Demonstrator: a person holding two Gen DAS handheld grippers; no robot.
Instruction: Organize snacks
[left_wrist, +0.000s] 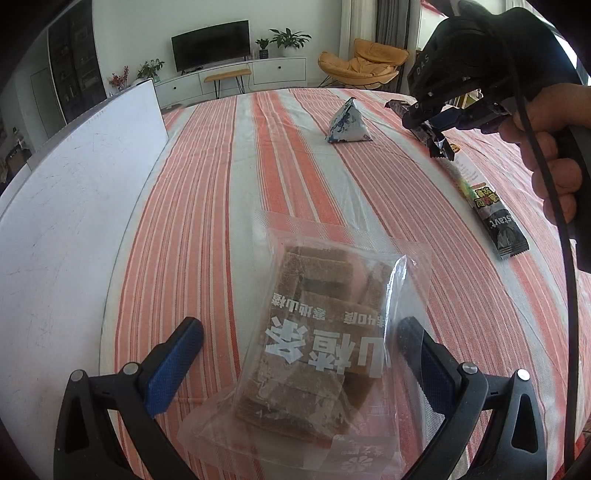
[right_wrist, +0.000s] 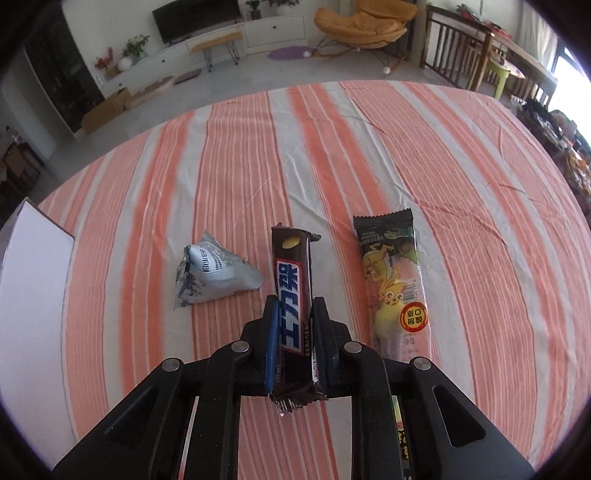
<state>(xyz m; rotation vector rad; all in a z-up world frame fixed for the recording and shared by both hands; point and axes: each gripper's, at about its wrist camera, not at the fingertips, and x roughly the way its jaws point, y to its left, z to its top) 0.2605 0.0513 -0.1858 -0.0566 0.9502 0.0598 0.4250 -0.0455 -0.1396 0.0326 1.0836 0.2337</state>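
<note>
Clamping a dark chocolate bar (right_wrist: 293, 295) near its closer end, the right tongs (right_wrist: 293, 306) press both pads against the wrapper, the bar lying on the striped bench (right_wrist: 461, 166) between a silver pyramid pouch (right_wrist: 212, 275) and a long cartoon-printed stick pack (right_wrist: 393, 284). Nearer the white board (left_wrist: 74, 192) than those, the left tongs (left_wrist: 295, 343) stand wide apart, holding nothing, their fingers either side of a clear packet of brown hawthorn slices (left_wrist: 314, 332) resting on the cloth.

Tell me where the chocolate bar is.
In the right wrist view the chocolate bar sits clamped in the right gripper, between the triangular pouch and the long sausage stick.
</note>
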